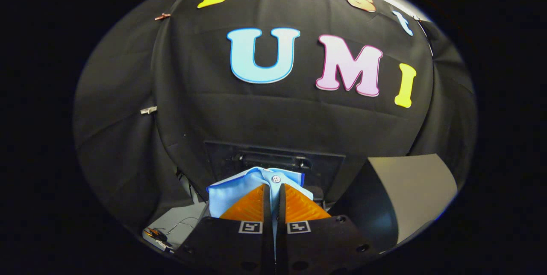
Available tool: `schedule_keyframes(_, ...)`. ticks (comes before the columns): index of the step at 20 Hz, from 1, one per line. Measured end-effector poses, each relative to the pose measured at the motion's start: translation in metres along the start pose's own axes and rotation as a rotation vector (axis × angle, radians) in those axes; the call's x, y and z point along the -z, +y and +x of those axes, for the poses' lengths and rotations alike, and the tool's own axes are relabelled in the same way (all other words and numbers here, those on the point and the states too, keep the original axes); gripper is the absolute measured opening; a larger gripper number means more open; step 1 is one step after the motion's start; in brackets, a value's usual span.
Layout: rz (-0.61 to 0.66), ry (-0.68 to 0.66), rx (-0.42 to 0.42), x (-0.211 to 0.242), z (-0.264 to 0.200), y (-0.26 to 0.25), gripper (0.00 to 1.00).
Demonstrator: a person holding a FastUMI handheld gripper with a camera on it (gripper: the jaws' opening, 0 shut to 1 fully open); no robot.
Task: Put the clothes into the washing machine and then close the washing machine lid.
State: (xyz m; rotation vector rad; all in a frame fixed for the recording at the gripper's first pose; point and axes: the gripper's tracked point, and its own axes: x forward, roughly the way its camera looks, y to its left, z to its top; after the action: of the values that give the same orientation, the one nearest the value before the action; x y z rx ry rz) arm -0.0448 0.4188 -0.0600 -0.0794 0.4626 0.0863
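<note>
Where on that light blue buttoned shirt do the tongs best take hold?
Much as now: the tongs are closed on a raised fold of the light blue cotton shirt just below its white button. A bunched ridge gives both fingers cloth to pinch; come from above.

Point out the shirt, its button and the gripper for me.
shirt point(233, 196): gripper view, on the light blue cloth beside the closed jaws.
button point(276, 178): gripper view, on its white face, just ahead of the jaws.
gripper point(274, 189): gripper view, midway between its fingertips, clamped on the shirt.
</note>
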Motion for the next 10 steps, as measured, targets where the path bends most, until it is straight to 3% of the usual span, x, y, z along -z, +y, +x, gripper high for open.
schedule_keyframes(10,0.008,0.203,0.052,0.145,0.09,0.012,0.06)
